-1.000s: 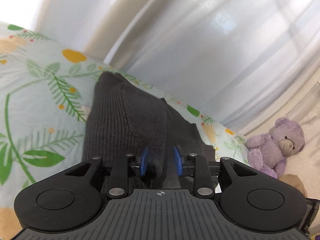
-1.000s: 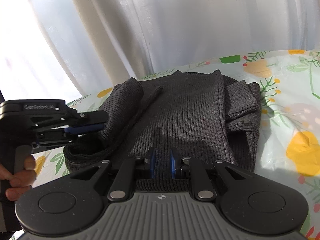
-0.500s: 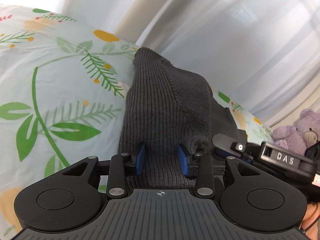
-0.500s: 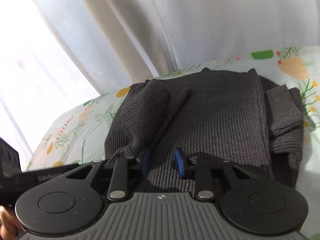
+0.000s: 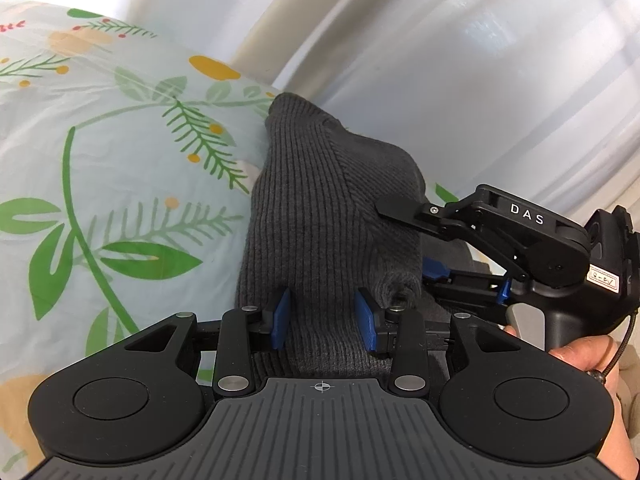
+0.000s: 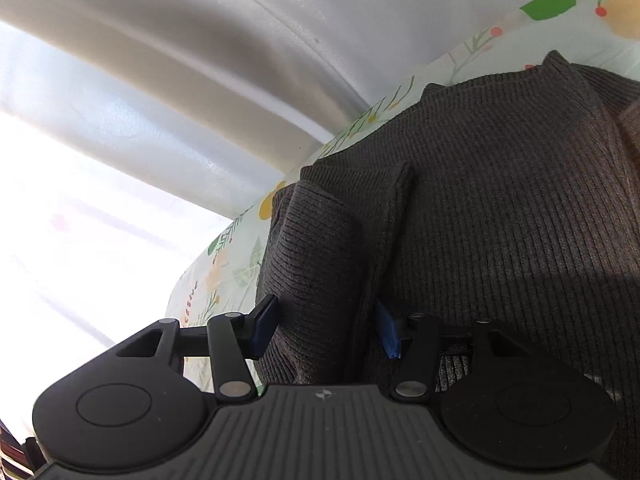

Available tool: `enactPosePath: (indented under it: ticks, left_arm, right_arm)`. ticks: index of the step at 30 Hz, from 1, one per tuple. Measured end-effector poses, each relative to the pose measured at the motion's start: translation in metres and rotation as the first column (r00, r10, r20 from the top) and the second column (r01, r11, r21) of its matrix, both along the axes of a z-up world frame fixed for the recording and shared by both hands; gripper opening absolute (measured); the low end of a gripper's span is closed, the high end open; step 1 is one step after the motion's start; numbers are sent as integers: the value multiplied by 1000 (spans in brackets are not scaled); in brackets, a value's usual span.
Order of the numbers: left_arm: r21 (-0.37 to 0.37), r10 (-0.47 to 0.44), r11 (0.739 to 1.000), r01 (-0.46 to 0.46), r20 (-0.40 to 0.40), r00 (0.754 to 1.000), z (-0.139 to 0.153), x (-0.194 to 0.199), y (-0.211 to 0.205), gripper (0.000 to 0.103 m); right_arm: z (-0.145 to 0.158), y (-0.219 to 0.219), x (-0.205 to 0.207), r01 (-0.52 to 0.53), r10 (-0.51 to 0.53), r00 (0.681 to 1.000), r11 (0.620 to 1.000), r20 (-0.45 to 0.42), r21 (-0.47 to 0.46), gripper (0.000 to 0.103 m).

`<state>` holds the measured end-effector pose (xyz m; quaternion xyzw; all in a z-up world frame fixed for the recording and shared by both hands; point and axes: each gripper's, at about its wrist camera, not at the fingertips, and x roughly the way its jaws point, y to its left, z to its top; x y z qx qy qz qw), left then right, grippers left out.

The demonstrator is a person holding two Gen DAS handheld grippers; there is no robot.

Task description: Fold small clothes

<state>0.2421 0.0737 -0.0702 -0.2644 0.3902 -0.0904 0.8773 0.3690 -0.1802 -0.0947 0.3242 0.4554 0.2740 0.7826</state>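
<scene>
Now we have both grippers spread wide: the left gripper point(image 5: 322, 322) has let go of the sweater point(image 5: 304, 216), which lies on the flowered bed point(image 5: 100, 152), and the right gripper point(image 6: 326, 330) straddles its folded sleeve point(image 6: 316, 248), ready to pinch.

One dark sweater point(image 5: 316, 216), two tongs point(image 5: 325, 319) point(image 6: 326, 326), one floral sheet point(image 5: 100, 152).

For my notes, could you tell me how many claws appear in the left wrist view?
2: the left claw open astride the gray sweater, the right claw at the sweater's right edge.
</scene>
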Motion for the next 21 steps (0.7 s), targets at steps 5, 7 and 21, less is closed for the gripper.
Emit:
enactPosePath:
  ticks: [5,7,21]
  left_arm:
    - [-10,-1,1000,1,-1,1000,-1,0,2,40]
    - [-7,0,1000,0,0,1000,0,-1,2,40]
    - [18,0,1000,0,2,1000,1,-2,-1,40]
  right_arm:
    - [7,8,-2,-12,14,999,999,31,-41,46]
    - [3,4,0,-6,6,1000,1000,6,-9,46]
    - [-9,11,4,-13,15,999,996,-33,85,32]
